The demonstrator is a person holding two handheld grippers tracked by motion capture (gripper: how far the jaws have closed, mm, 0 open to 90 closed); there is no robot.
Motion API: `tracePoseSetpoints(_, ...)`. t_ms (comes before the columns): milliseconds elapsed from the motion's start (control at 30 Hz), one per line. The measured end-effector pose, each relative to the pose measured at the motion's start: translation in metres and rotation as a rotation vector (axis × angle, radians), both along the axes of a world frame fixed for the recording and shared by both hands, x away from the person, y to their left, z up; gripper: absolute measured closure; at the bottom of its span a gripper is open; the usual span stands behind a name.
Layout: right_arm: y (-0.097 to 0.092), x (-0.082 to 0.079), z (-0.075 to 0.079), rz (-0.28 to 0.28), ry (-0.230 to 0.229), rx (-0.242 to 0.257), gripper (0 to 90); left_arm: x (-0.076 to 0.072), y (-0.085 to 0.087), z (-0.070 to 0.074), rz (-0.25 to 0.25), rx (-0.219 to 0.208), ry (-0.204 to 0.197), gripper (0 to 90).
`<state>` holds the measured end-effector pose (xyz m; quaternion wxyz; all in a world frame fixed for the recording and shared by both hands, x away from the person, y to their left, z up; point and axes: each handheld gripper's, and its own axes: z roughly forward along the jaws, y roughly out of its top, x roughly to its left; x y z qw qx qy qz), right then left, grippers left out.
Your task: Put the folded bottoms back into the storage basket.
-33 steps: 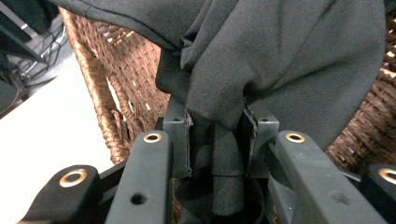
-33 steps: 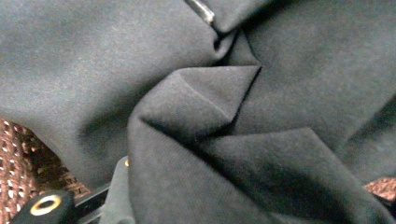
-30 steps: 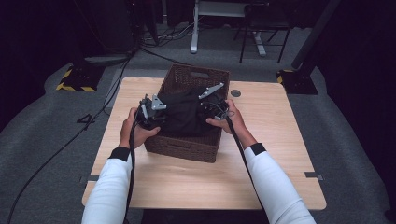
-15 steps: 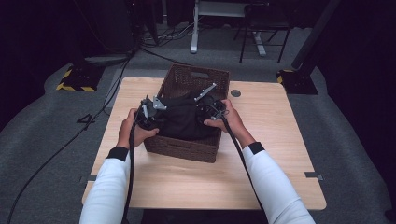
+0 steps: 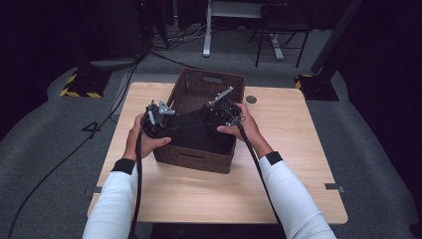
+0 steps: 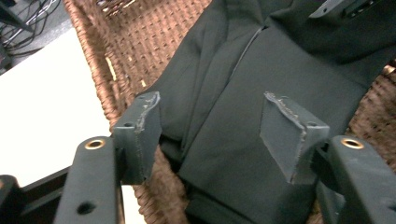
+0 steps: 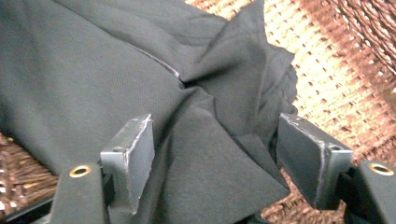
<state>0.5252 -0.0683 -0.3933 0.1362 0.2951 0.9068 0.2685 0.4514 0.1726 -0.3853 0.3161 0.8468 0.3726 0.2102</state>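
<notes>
Over the brown woven wicker basket (image 5: 199,157), both my fingers (image 6: 140,135) spread above folded black cloth (image 7: 93,70) already inside; grasping seems left.

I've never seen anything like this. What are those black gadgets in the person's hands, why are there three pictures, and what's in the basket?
No robot here: a person holds a hand-operated gripper, a two-jawed clamp, in each hand. The high view looks down from above: the left gripper and right gripper reach into a brown wicker basket on a wooden table. The other two pictures come from small cameras riding on each gripper, looking along its jaws. Inside the basket lies a black cloth, probably a garment. Both grippers stand open with their jaws over the cloth; nothing is clamped at this moment.
</notes>
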Motion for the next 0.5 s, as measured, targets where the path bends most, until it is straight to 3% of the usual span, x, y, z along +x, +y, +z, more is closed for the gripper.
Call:
tracePoseSetpoints(267, -0.005, -0.009, 0.006, 0.023, -0.023, 0.030, 27.0, -0.005, -0.005, 0.001, -0.013, -0.067, -0.004, 30.0)
tracePoseSetpoints(500, -0.016, -0.023, 0.014, 0.056, -0.062, 0.057, 25.7, -0.019, -0.007, 0.006, -0.028, -0.115, -0.042, 22.7)
